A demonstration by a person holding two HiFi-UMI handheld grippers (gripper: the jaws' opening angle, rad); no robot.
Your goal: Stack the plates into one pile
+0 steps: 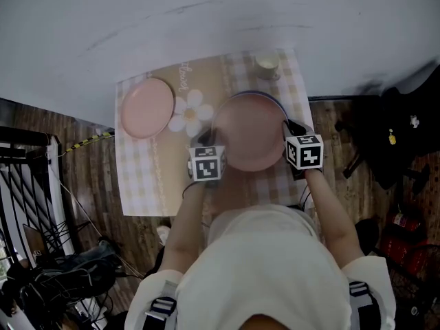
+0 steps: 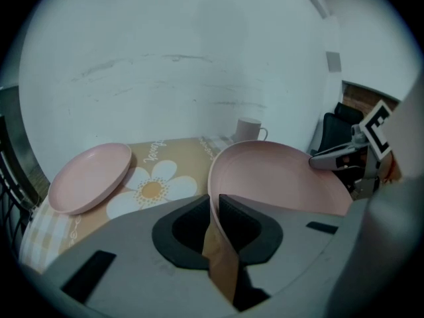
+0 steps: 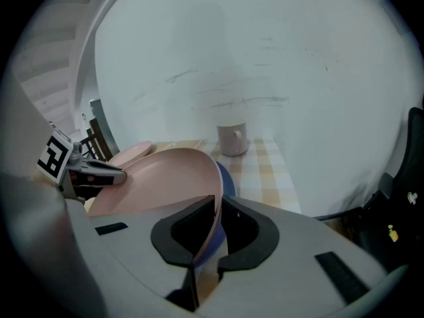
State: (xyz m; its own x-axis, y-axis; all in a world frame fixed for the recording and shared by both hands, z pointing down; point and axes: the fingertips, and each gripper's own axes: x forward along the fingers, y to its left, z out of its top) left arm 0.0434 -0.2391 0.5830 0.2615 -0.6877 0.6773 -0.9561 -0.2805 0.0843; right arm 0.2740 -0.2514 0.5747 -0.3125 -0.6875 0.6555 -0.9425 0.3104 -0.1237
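Observation:
A large pink plate (image 1: pixel 251 133) hangs just over a blue plate (image 1: pixel 275 102), whose rim shows beyond its far edge. My left gripper (image 1: pixel 204 138) is shut on the pink plate's left rim (image 2: pixel 278 177), and my right gripper (image 1: pixel 289 126) is shut on its right rim (image 3: pixel 165 177). In the left gripper view the left gripper's jaws (image 2: pixel 216 207) pinch the thin edge. The right gripper (image 3: pixel 218 207) clamps the edge likewise, with the blue plate (image 3: pixel 227 179) right under it. A smaller pink plate (image 1: pixel 147 107) lies on the mat to the left (image 2: pixel 89 177).
A white mug (image 1: pixel 267 63) stands at the far edge of the checked flower mat (image 1: pixel 144 177), behind the plates (image 2: pixel 248 129) (image 3: pixel 232 139). The white table ends just past the mat's right side. Dark bags (image 1: pixel 395 136) lie on the wooden floor at right, a black rack (image 1: pixel 24 177) at left.

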